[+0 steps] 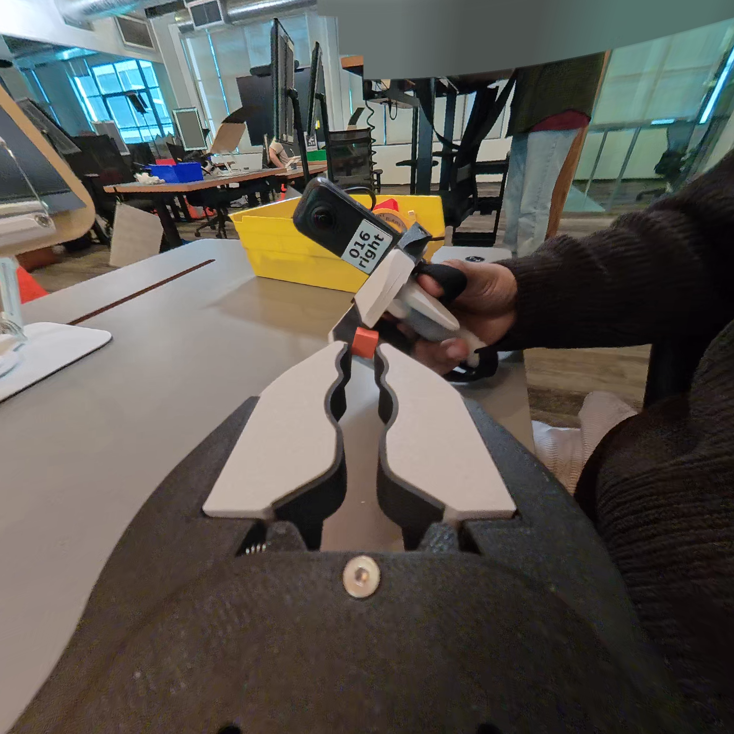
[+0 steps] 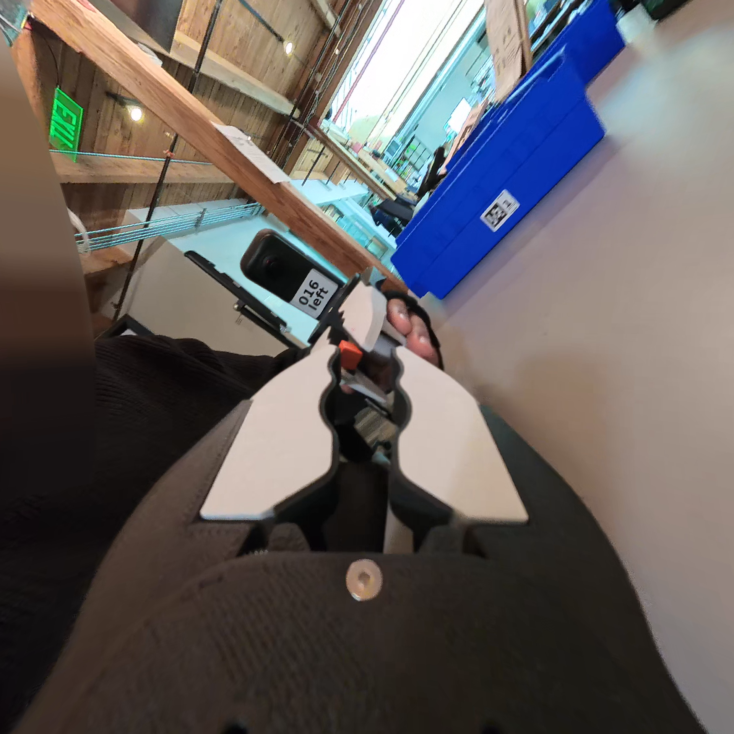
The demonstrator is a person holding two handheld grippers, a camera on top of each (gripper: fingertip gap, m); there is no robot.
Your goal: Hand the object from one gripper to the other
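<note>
1. While the small orange cube (image 1: 364, 341) sits in the air between the two meeting tips, above the grey table top (image 1: 159, 397), we judge the step in hand to be the take-over itself.
2. We read the left gripper (image 1: 363, 351) as the holder: its white, wavy-edged fingers pinch the cube at their very ends, with no gap showing on either side.
3. We read the right gripper (image 2: 365, 355) as the receiver: its jaws are spread wider than the cube, which lies close to one finger and well clear of the other.
4. We should centre the right gripper on the cube first, so both pads meet it together and do not push it sideways out of the left pinch.
5. We should close on faces the left fingers do not cover; the cube is small, so the tips may collide.
6. We should open the left jaws only once the right pinch is firm, then draw the grippers straight apart.
7. A drop would probably land on the table.
</note>
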